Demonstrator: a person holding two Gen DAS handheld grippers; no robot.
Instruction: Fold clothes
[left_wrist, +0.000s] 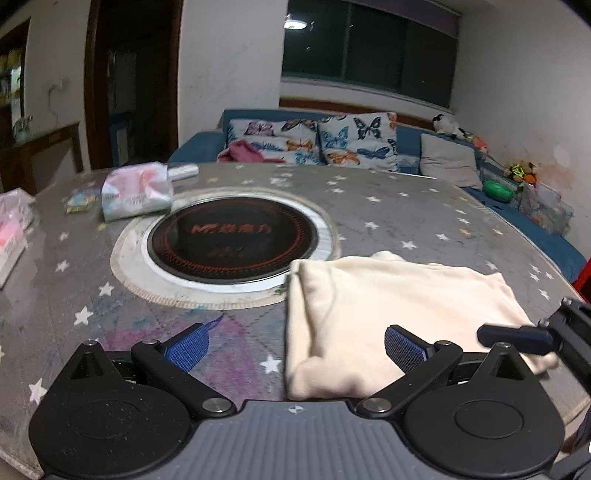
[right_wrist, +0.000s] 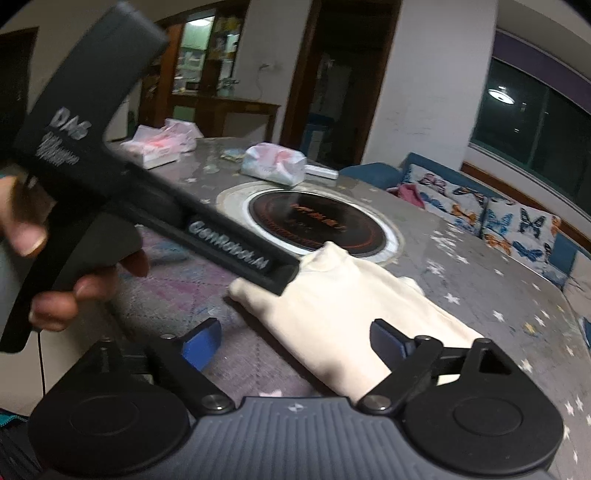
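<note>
Both tongs stand spread wide, gripping nothing. The left gripper (left_wrist: 295, 349) hovers low in its frame over the left edge of the folded cream garment (left_wrist: 388, 317), which lies lower right on the table (left_wrist: 406, 206). Only the right wrist view shows the left tool from outside, a black body crossing the upper left, with a hand (right_wrist: 55, 266) around its handle. The right gripper (right_wrist: 293, 341) sits above the garment's near end. Beyond lie a round hotplate (left_wrist: 232, 240), tissue packs (left_wrist: 136, 192), and a sofa (left_wrist: 413, 144) under a dark window (left_wrist: 369, 48).
</note>
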